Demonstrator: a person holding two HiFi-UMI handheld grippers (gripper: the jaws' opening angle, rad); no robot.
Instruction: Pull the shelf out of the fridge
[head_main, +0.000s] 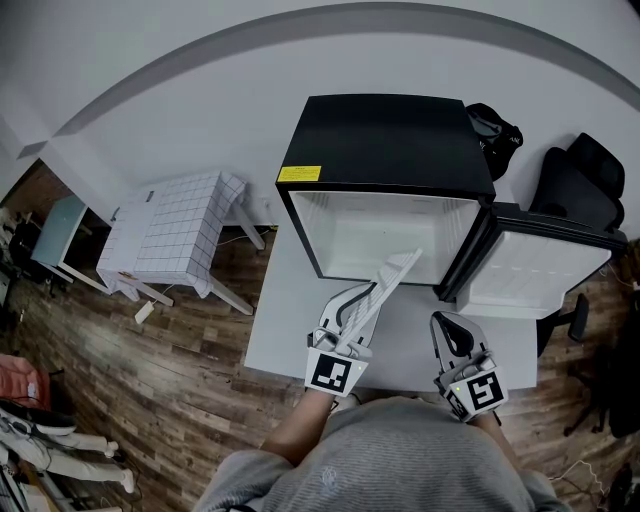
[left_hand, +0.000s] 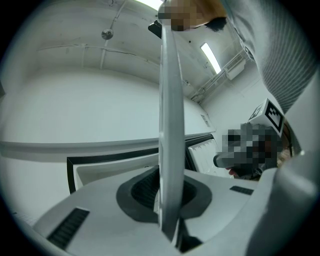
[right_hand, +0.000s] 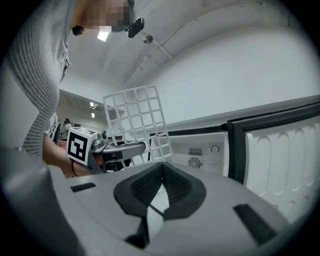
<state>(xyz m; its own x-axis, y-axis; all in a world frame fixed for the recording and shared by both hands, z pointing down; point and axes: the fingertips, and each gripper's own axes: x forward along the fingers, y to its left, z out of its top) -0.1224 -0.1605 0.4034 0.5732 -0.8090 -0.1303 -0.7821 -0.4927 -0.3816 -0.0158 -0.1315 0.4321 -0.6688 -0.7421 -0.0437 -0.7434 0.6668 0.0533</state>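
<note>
Shelf (head_main: 388, 282), in the head view, stands tilted on edge above the white table (head_main: 285, 335) before the open fridge (head_main: 385, 140), clamped in the left gripper (head_main: 352, 318), with the right gripper (head_main: 447, 322) beside it; whether its far corner is clear of the opening is hard to tell. The left gripper view shows the jaws pinching only the thin rim, so I judge it could twist or slip; its top is cut off. The right gripper view shows jaws pressed together, empty.
</note>
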